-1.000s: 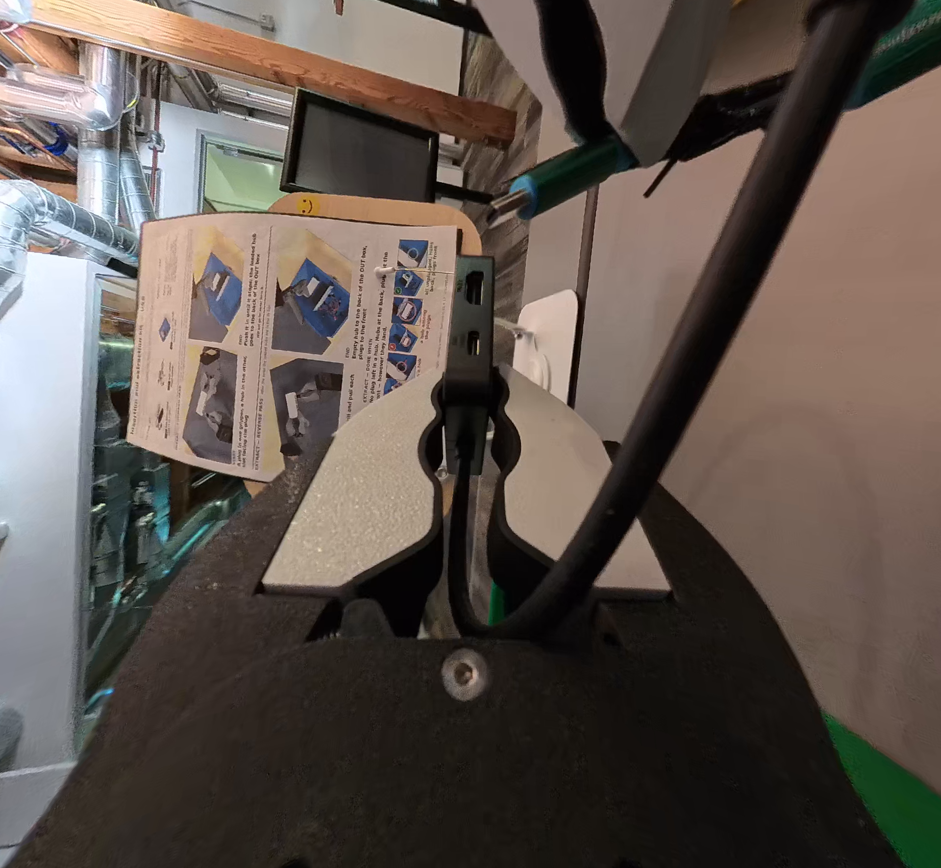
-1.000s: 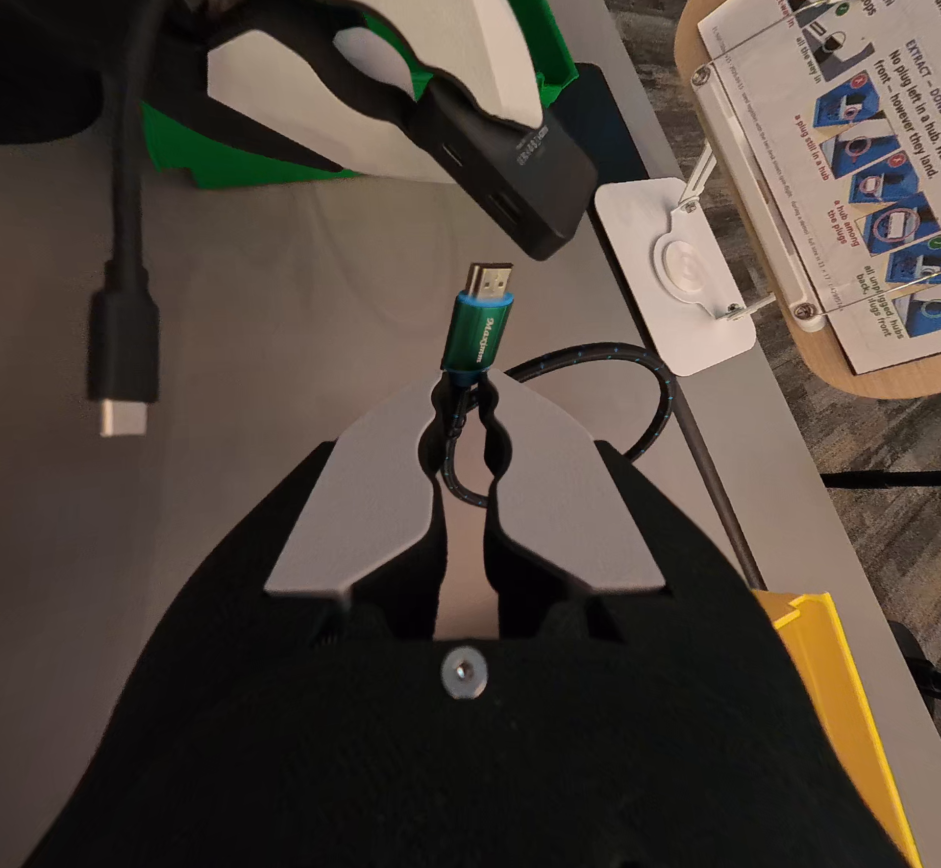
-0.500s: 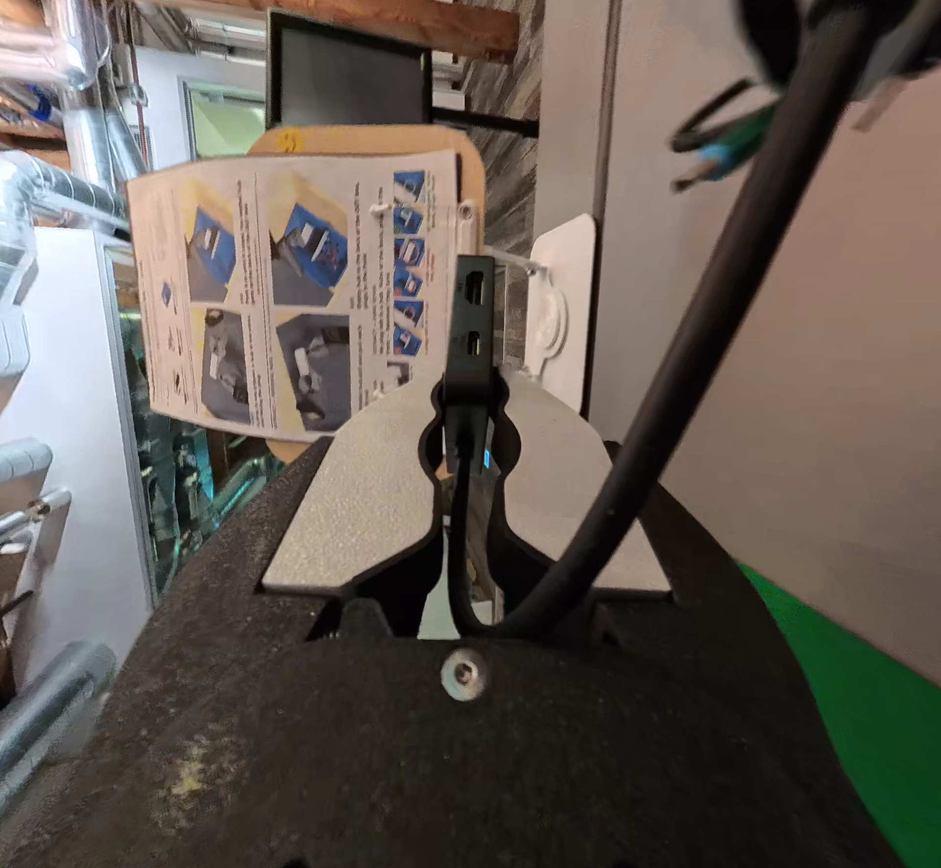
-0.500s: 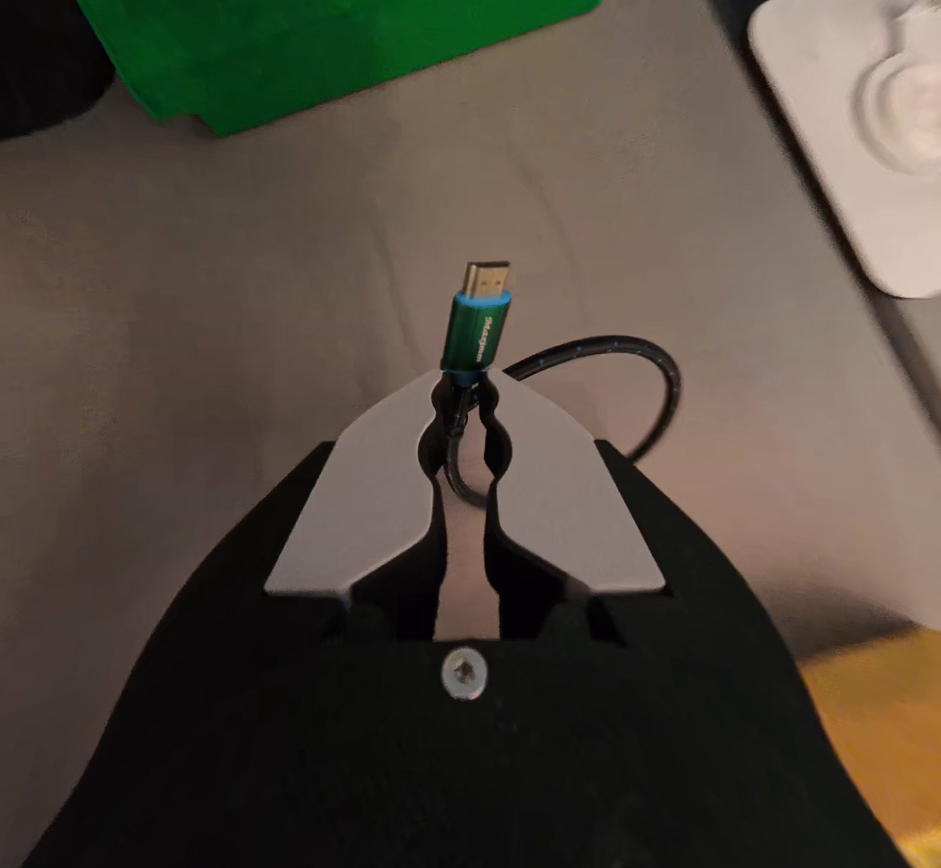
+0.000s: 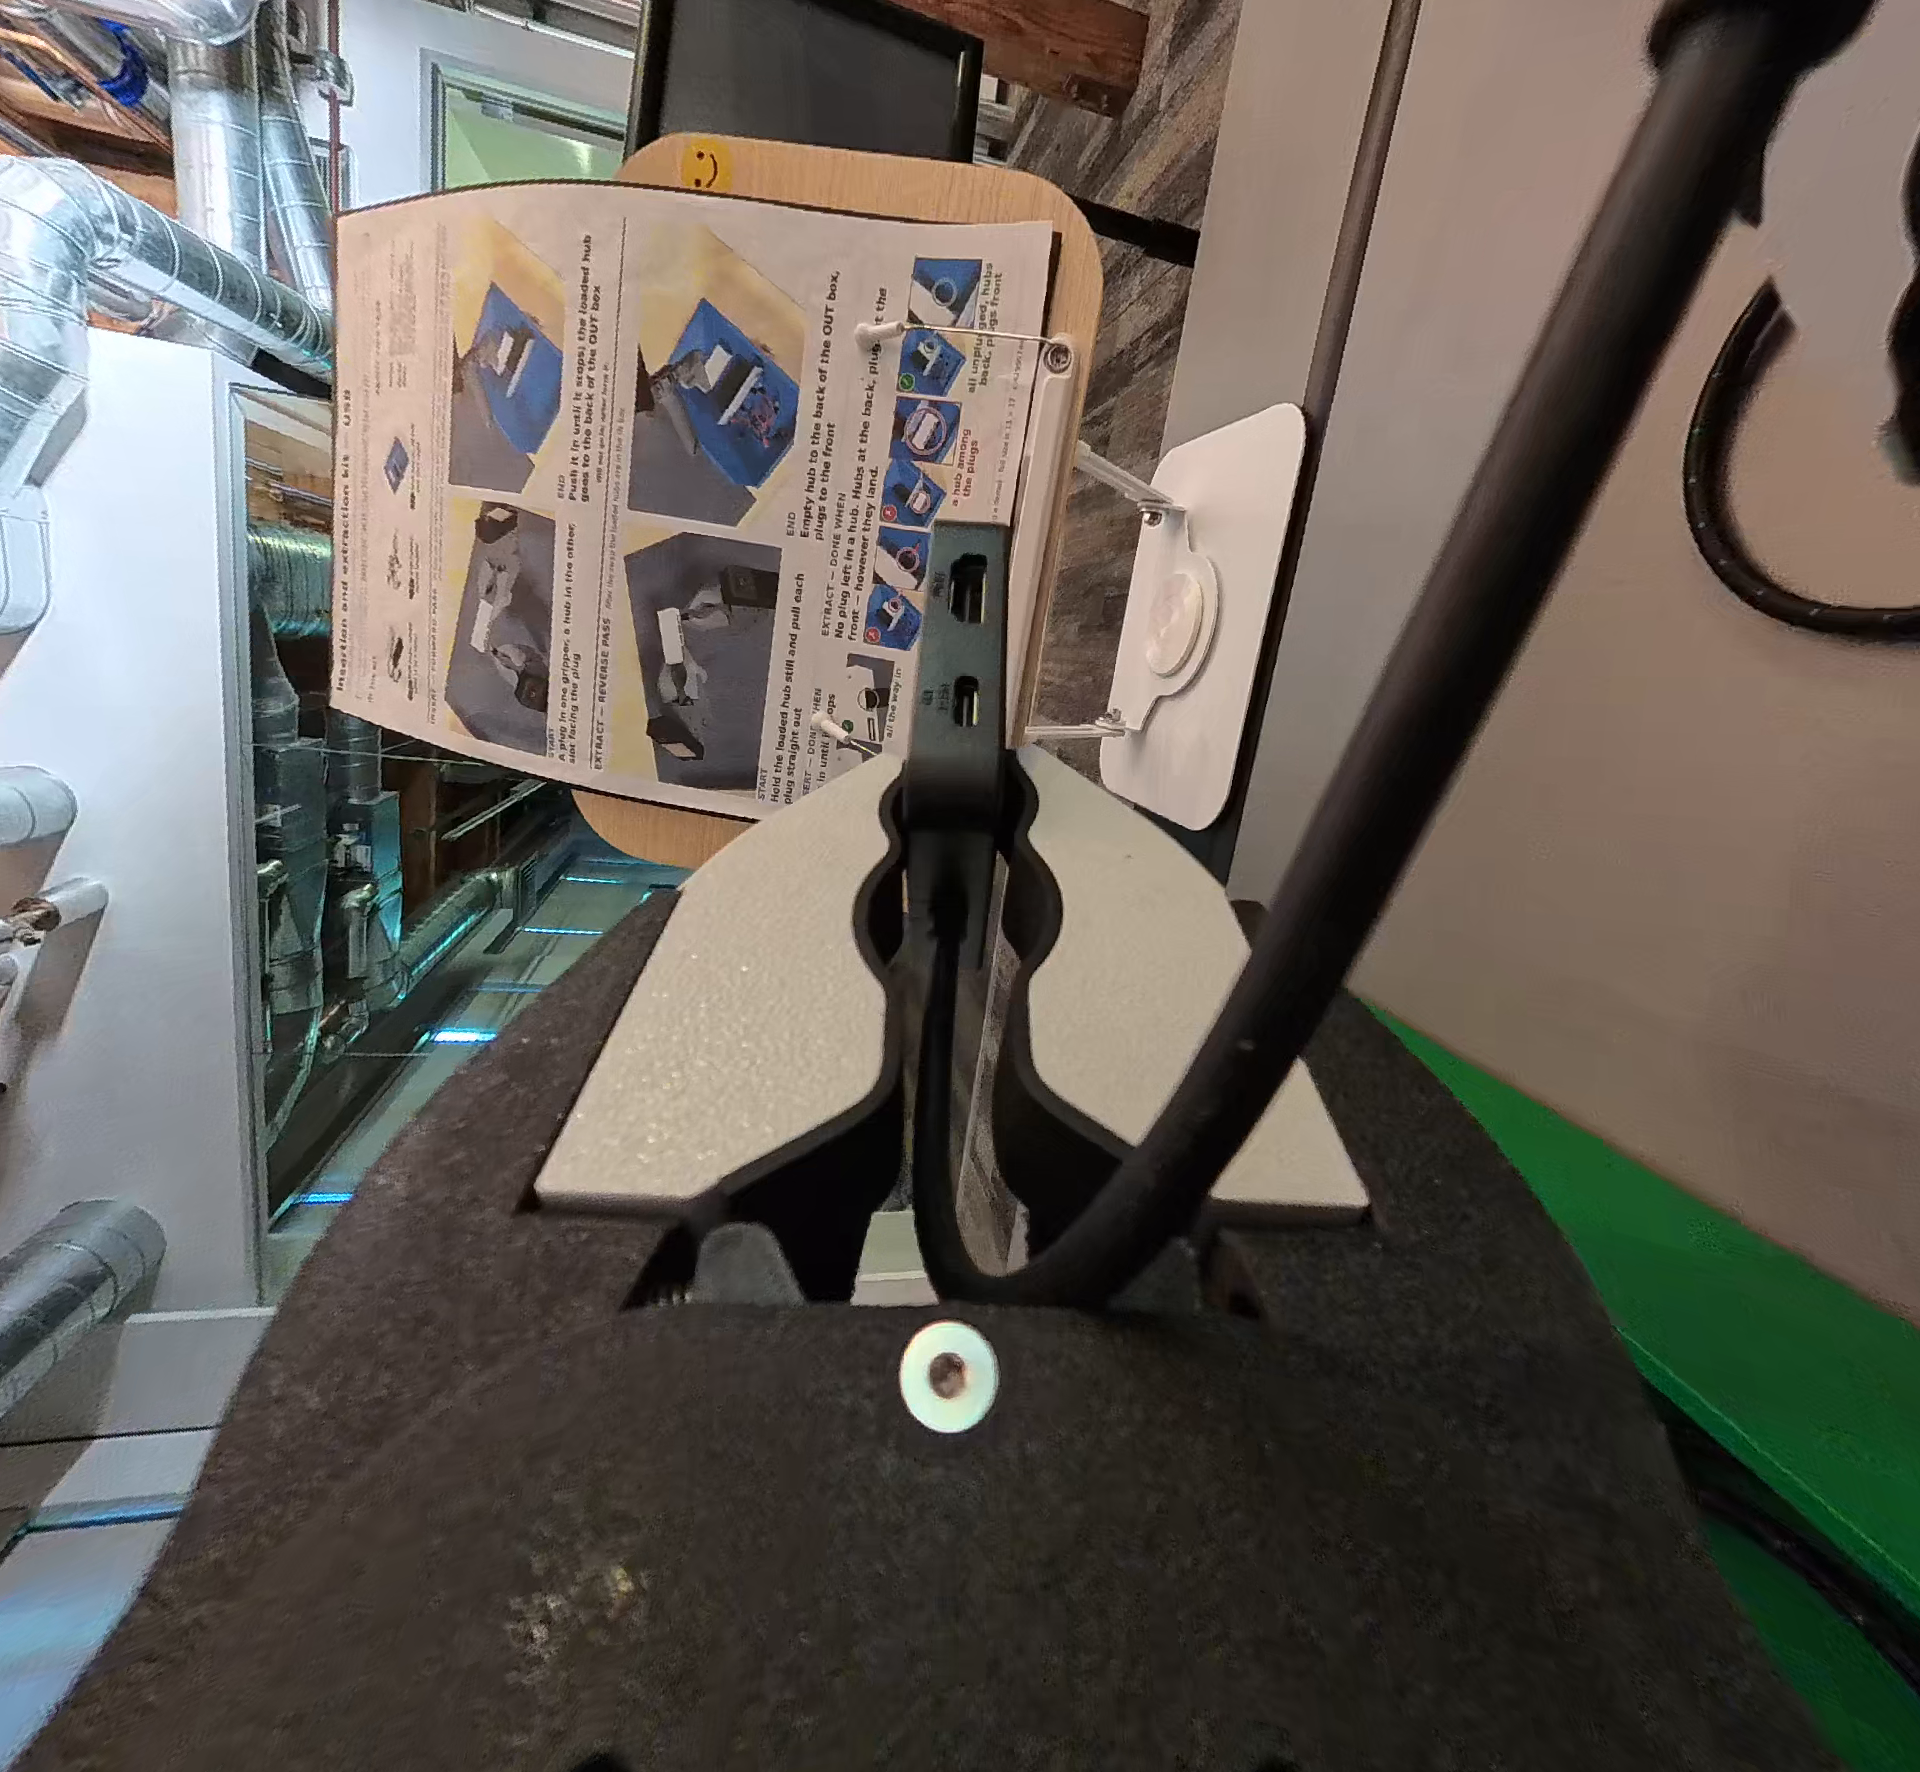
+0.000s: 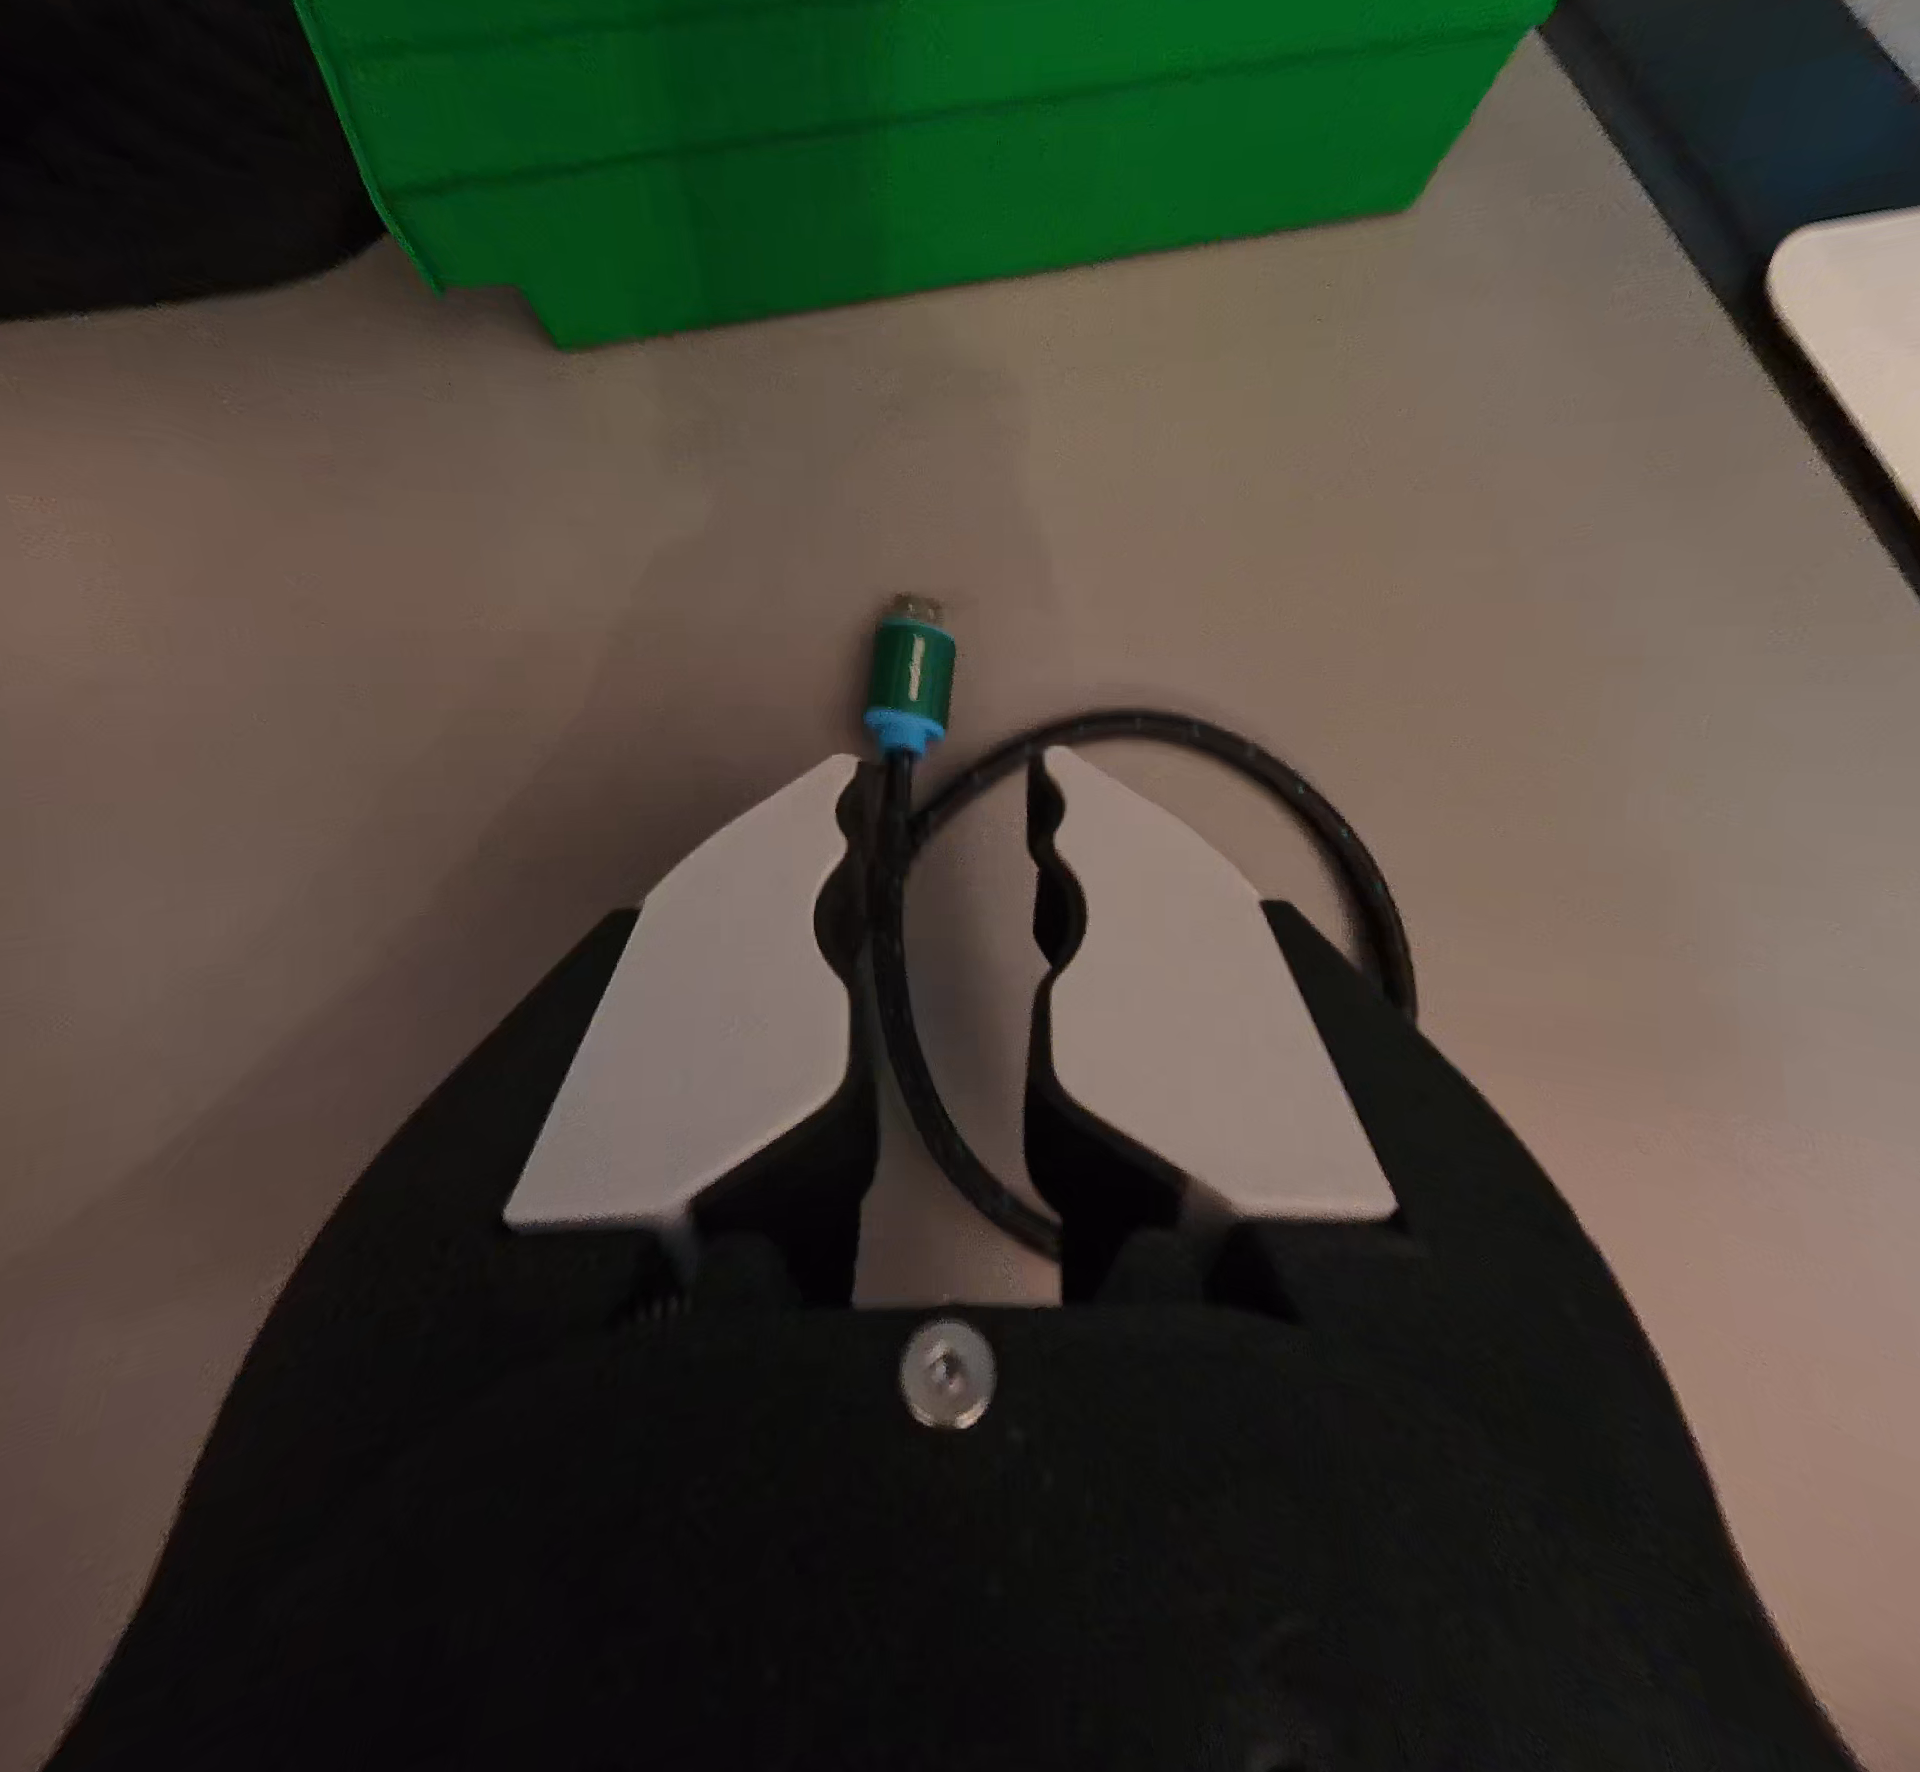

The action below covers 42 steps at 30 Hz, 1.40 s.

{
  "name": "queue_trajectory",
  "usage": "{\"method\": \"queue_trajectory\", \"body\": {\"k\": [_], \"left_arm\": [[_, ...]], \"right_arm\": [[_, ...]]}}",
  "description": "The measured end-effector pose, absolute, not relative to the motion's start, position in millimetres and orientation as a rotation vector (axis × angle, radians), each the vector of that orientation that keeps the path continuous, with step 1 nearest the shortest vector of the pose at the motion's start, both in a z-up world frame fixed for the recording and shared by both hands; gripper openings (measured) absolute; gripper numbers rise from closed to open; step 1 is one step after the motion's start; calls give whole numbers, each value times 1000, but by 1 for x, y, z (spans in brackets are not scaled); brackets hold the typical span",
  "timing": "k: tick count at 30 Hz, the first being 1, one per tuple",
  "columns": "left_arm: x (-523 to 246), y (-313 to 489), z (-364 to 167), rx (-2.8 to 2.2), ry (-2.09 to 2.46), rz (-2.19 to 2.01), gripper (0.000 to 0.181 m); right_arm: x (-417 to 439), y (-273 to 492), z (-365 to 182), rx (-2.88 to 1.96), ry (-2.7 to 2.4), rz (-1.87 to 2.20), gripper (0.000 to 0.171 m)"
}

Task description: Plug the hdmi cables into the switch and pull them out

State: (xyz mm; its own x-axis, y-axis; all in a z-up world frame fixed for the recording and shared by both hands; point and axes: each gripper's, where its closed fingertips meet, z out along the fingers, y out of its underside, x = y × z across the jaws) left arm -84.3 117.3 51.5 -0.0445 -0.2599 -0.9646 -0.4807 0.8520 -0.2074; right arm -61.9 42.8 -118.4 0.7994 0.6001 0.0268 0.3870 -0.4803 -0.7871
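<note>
My left gripper [image 5: 951,787] is shut on the black switch [image 5: 958,652] and holds it upright in the air, with two empty ports facing me. The switch's thick black cable [image 5: 1455,600] loops out from between the fingers and runs up to the right. My right gripper [image 6: 945,764] is open. The green HDMI plug [image 6: 912,673] lies on the grey table [image 6: 416,631] just past the fingertips. Its black braided cable [image 6: 1195,735] runs between the jaws beside the left finger [image 6: 727,974] and loops off to the right. The braided loop also shows in the left wrist view [image 5: 1745,517].
A green bin [image 6: 935,112] stands on the table beyond the plug, and it also shows in the left wrist view [image 5: 1714,1307]. An instruction sheet [image 5: 623,496] on a wooden board stands past the table edge. A white pad [image 5: 1195,610] holds its clip. A dark mat [image 6: 1745,60] lies at the far right. The left gripper's tips are roughly 20 cm from the right gripper's. The green HDMI plug [image 6: 912,673] sits 4 cm or so from the ends of my right fingers.
My right gripper has opened and let go of the HDMI plug, which now rests on the table nearer the green bin. My left gripper has swung but still holds the switch.
</note>
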Motion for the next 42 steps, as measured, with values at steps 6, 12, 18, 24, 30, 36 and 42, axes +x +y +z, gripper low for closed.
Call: {"method": "queue_trajectory", "body": {"k": [6, 12, 18, 24, 30, 36, 42], "left_arm": [[-86, 118, 55, -592, 1628, 184, 14], [-86, 120, 54, -595, 1628, 183, 14], [-86, 120, 54, -593, 1629, 177, 14], [-86, 119, 55, -592, 1626, 178, 14], [-85, 120, 52, -599, 1634, 186, 14], [-89, 127, 53, -622, 1629, 197, 14], [-92, 132, 56, -627, 1618, 175, 14]], "right_arm": [[-62, 23, -136, -2202, -792, 463, 32], [-76, 16, -142, -2220, -831, 468, 47], [-69, 15, -155, -2257, -843, 367, 49], [-65, 22, -160, -2225, -872, 251, 21], [-65, 26, -159, -2201, -877, 199, 13], [-59, 27, -148, -2194, -866, 187, 11], [-40, 28, -91, -2147, -763, 218, 11]]}}
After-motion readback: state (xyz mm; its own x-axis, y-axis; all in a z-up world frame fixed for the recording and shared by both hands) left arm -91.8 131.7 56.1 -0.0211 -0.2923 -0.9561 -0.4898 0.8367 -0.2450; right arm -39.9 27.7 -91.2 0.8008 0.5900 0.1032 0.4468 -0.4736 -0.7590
